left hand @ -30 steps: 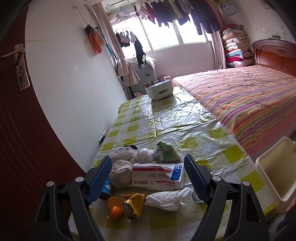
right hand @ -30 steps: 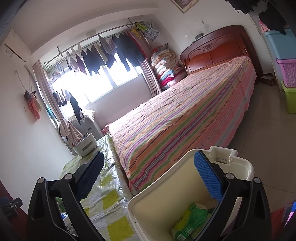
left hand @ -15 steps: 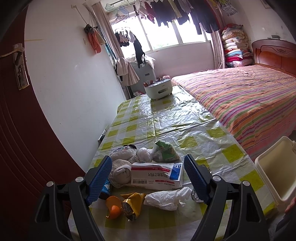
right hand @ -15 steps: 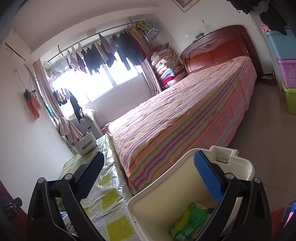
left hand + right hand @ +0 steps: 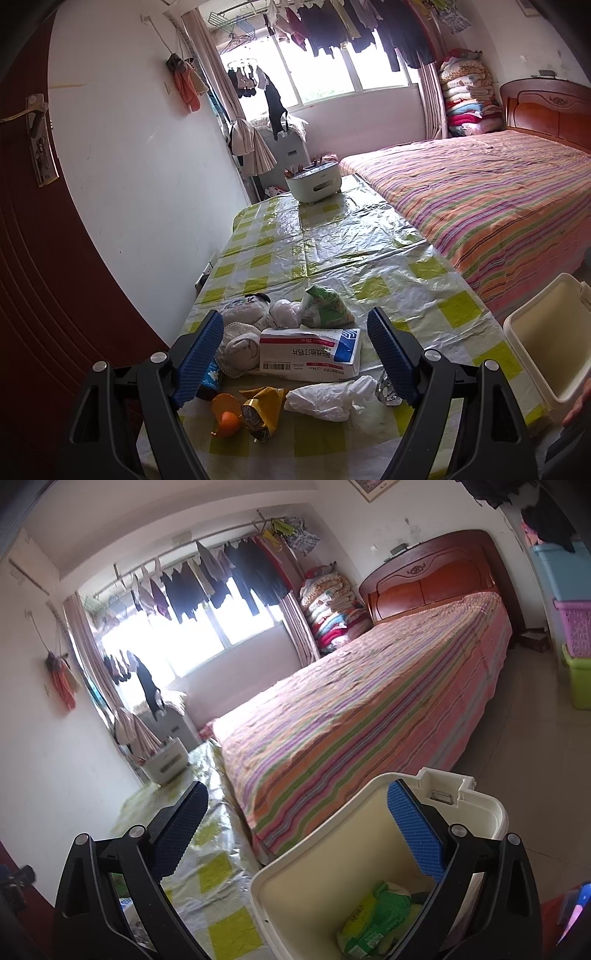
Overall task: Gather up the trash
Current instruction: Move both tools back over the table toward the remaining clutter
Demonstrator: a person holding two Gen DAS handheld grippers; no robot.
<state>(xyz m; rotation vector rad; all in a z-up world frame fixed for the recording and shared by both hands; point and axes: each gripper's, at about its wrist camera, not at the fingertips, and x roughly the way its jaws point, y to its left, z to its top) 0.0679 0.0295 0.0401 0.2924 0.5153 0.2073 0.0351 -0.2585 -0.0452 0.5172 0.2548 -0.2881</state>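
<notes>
Both grippers, left gripper (image 5: 295,354) and right gripper (image 5: 295,830), spread apart, empty; "20" on white box (image 5: 309,353) beneath left.

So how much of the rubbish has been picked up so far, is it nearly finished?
Only just begun. A green packet already lies in the white bin, under the open, empty right claw. The left claw, also open and empty, hovers over the table's pile: medicine box, crumpled tissue, orange peel, yellow wrapper and more remain.
</notes>
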